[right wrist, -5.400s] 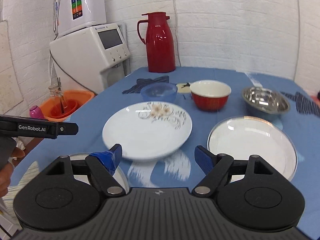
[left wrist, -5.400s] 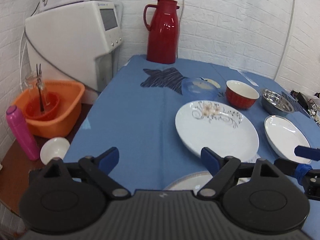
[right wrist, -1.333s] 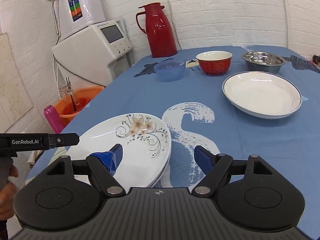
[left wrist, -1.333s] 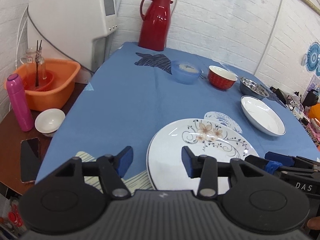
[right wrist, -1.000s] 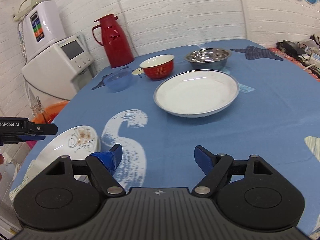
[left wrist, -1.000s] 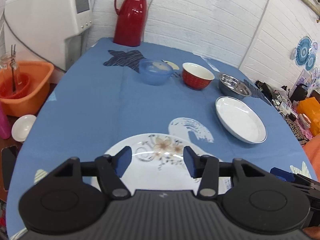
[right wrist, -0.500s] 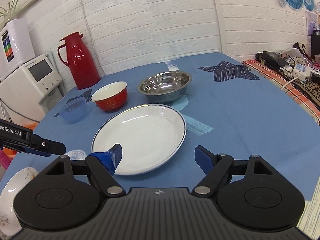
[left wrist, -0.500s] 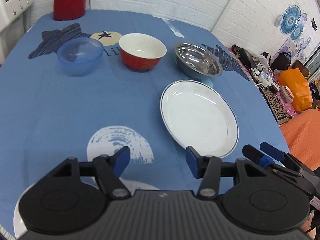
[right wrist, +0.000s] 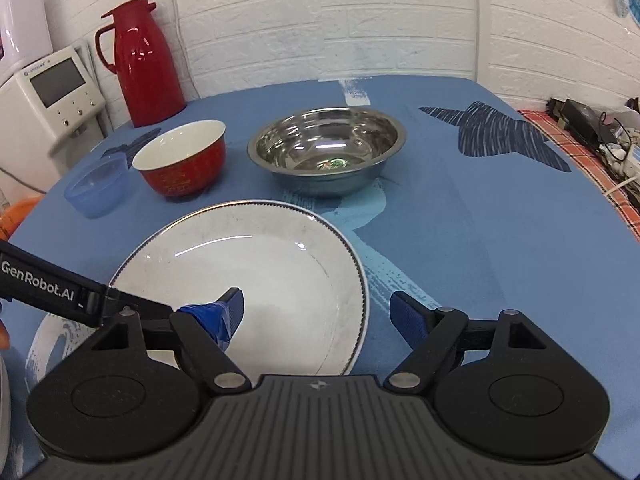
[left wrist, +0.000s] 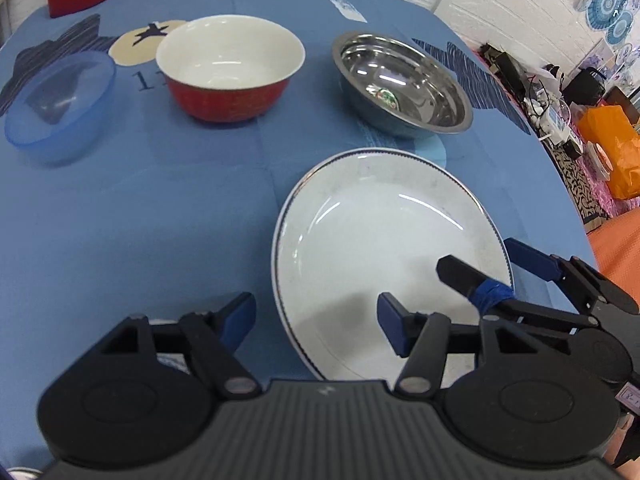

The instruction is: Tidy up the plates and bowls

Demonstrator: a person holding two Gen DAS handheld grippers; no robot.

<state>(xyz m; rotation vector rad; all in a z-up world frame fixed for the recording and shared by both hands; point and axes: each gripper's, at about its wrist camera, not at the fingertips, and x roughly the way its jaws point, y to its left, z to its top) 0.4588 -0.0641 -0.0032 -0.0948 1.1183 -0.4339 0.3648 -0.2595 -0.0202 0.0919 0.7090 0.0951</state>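
Both grippers have closed in on the white plate point(left wrist: 384, 248) since half a second ago, when it lay further ahead of them; it now fills the near part of each view. The floral plate seen earlier has dropped out of the left wrist view.

The white plate, rimmed with a thin dark line, lies flat on the blue cloth of the bench point(left wrist: 140, 208). The left gripper point(left wrist: 316, 318) hangs over the plate's near left edge, its jaws wide apart and holding nothing; one blue pad sits over the cloth, the other over the plate's white surface. The right gripper point(right wrist: 318, 312) straddles the plate's near right rim, jaws also spread wide and empty, with the taped left pad over the plate and the right pad over the cloth beyond the rim.

Behind the plate stand three bowls in a row: a blue plastic bowl point(right wrist: 96, 188), a red bowl point(right wrist: 182, 162) with a white inside, and a steel bowl point(right wrist: 326, 148). A red thermos jug point(right wrist: 138, 60) stands at the back near the white brick wall point(right wrist: 360, 20).
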